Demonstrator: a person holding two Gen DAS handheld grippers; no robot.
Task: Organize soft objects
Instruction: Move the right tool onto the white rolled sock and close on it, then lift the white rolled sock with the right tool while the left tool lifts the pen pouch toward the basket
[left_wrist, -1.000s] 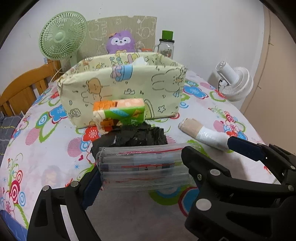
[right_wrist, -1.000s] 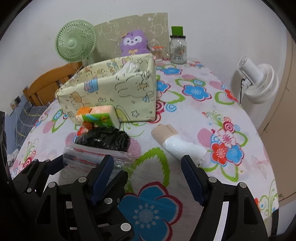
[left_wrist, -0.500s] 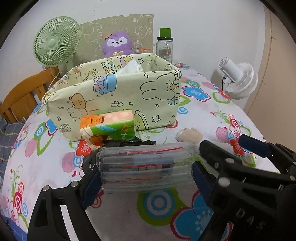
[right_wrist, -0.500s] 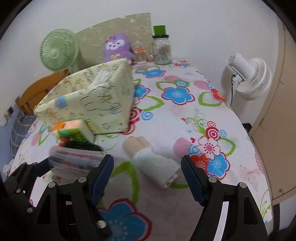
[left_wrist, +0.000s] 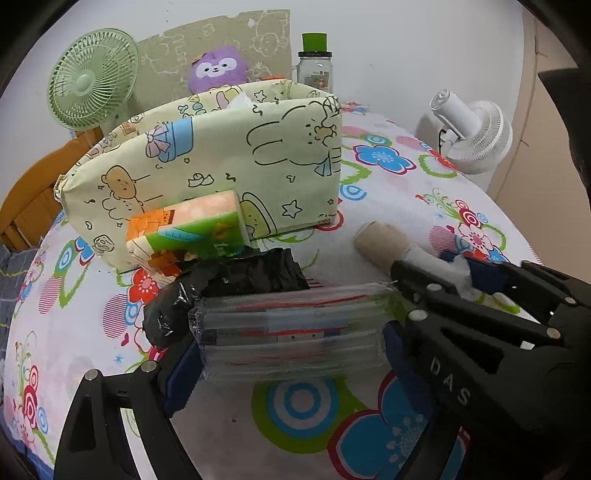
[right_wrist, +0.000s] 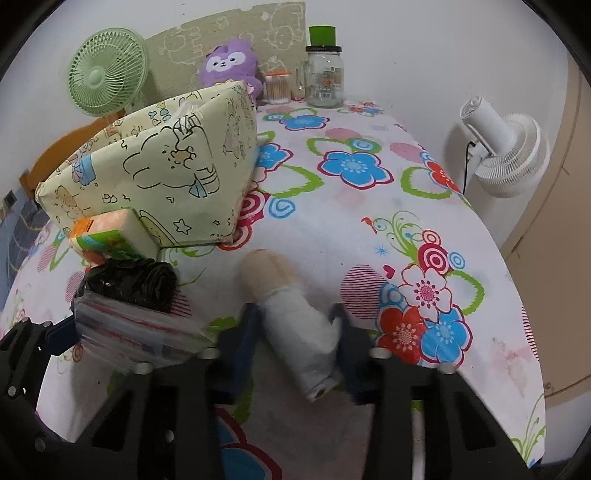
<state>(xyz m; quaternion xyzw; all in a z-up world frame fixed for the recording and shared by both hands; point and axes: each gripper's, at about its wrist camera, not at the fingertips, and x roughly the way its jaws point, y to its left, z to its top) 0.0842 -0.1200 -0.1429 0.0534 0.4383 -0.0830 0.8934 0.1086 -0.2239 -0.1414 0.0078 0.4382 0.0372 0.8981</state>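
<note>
My left gripper is shut on a flat pack of clear zip bags, held crosswise just above the flowered tablecloth. Behind it lie a crumpled black bag bundle and a green-and-orange tissue pack leaning on the pale cartoon-print fabric box. In the right wrist view my right gripper straddles a roll with a beige end and a white wrap. Its jaws are closing and the blue pads touch the roll's white part on both sides. The roll lies on the table.
A green fan, a purple plush and a glass jar stand at the back by the wall. A white fan sits off the table's right edge. A wooden chair is at the left.
My right gripper has moved forward and down over the roll and its jaws have narrowed onto it. The left gripper, still gripping the clear pack, has drifted slightly toward the box.
</note>
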